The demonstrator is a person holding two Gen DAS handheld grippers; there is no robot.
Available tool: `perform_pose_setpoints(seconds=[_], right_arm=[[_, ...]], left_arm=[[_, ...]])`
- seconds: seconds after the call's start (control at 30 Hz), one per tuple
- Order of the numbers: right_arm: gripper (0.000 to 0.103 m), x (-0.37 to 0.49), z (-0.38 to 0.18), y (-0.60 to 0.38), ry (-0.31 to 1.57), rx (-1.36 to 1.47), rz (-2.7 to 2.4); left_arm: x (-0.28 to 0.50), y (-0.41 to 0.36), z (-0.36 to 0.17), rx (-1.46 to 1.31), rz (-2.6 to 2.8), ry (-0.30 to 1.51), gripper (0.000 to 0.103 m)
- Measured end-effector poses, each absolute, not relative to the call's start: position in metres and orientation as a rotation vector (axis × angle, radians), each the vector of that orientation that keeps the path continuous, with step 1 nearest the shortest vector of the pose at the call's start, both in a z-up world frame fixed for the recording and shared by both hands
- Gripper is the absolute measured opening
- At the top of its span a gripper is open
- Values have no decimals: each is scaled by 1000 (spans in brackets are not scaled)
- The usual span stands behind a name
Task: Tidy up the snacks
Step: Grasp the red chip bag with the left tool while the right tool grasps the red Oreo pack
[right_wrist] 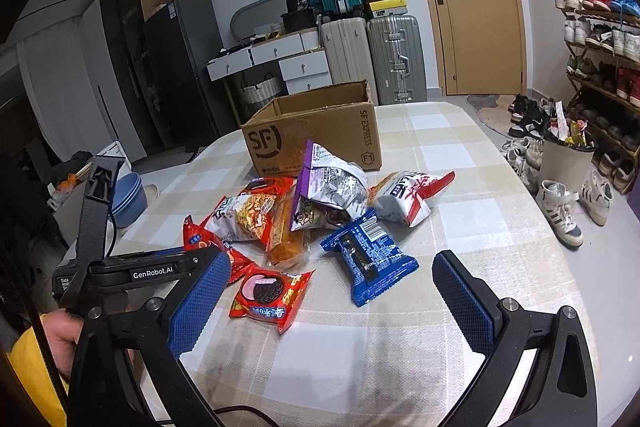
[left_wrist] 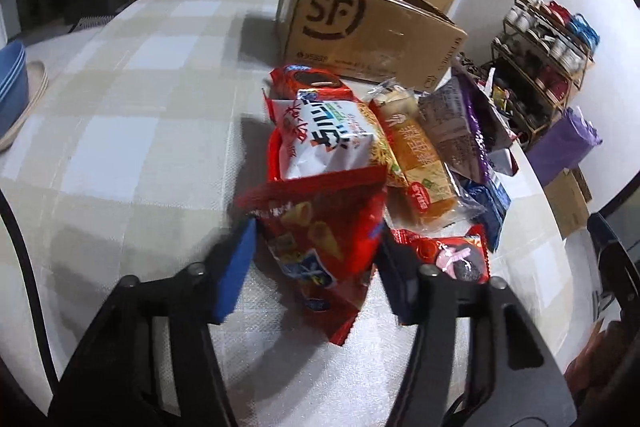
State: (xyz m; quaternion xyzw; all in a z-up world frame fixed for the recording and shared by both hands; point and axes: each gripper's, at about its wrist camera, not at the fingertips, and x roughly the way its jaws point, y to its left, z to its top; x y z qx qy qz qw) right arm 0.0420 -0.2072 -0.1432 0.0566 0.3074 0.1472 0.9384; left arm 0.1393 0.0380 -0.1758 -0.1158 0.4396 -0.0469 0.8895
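Left gripper point(left_wrist: 316, 247) low at frame bottom, pinching red snack bag point(left_wrist: 320, 227) (lifted off cloth?); right gripper point(right_wrist: 326, 291) wide open, hovering over table point(right_wrist: 500, 227).

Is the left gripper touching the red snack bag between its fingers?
Touching. The left wrist view shows the left gripper with both pads pressed against the red snack bag.
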Motion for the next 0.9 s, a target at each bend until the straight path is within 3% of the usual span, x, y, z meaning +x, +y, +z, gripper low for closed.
perform_pose_setpoints(seconds=[0.03, 0.27, 0.9], right_arm=[[103, 42, -144, -207, 629, 116, 301], [103, 39, -142, -204, 632, 110, 307], [103, 83, -181, -142, 897, 69, 464]], left_arm=[[139, 39, -176, -246, -108, 907, 44], [124, 47, -174, -278, -157, 885, 34], [73, 88, -151, -328, -154, 808, 33]])
